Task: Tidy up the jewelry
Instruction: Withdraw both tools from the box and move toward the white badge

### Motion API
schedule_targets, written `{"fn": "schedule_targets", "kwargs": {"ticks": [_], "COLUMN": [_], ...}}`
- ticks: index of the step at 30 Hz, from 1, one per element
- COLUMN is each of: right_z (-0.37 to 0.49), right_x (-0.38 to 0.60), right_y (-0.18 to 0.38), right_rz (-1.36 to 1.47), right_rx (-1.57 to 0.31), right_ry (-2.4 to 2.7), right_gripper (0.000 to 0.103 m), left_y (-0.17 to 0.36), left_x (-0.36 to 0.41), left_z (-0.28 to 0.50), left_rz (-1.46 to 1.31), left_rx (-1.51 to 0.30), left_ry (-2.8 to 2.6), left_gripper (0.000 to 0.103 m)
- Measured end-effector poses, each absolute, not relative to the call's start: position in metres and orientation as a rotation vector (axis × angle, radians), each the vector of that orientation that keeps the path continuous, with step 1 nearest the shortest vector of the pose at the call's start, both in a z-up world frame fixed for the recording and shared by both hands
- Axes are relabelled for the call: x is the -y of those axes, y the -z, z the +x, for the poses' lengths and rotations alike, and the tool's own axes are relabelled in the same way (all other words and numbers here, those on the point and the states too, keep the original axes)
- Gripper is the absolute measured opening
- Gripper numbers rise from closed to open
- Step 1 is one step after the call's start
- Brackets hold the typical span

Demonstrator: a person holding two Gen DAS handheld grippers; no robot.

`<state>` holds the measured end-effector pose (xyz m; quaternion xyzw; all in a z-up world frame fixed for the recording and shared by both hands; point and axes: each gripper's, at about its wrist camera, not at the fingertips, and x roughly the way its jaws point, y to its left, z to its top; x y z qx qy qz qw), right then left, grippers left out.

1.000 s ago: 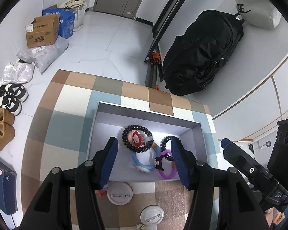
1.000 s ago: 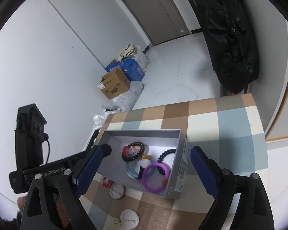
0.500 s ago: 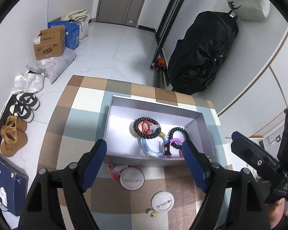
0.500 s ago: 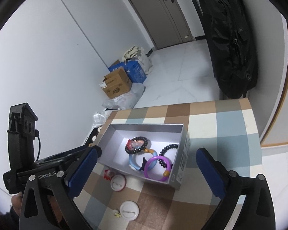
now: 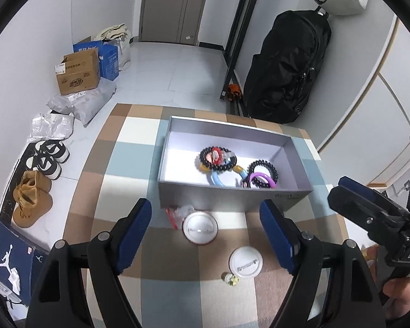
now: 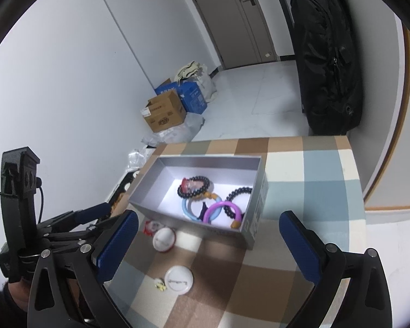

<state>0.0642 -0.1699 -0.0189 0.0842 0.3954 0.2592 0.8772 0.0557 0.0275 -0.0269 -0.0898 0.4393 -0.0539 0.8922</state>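
Left wrist view: the left gripper [image 5: 206, 229] hangs with jaws spread wide and empty, a round white pin badge [image 5: 200, 227] between them, just near of the grey rectangular cardboard box [image 5: 232, 196] holding bracelets [image 5: 218, 158]. The right gripper [image 6: 209, 242] is likewise spread, empty.

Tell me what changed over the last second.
The left gripper pulled back out of the grey box, jaws opening wider, holding nothing. The right gripper also drew back, open. The bracelets in the box and both white badges stayed put.
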Motion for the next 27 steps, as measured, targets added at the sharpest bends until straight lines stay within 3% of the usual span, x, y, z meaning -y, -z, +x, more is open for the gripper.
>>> {"fn": "schedule_targets", "kwargs": {"ticks": [27], "right_z": [0.035], "right_x": [0.173], "right_y": [0.035], "right_rz": [0.125], "right_rx": [-0.883], "right_ry": [-0.522], "right_gripper": [0.103], "left_y": [0.069], "left_x": [-0.013], "left_z": [0.026], "left_rz": [-0.177], "left_rx": [-1.076], "left_ry": [0.295], "left_gripper": [0.075]}}
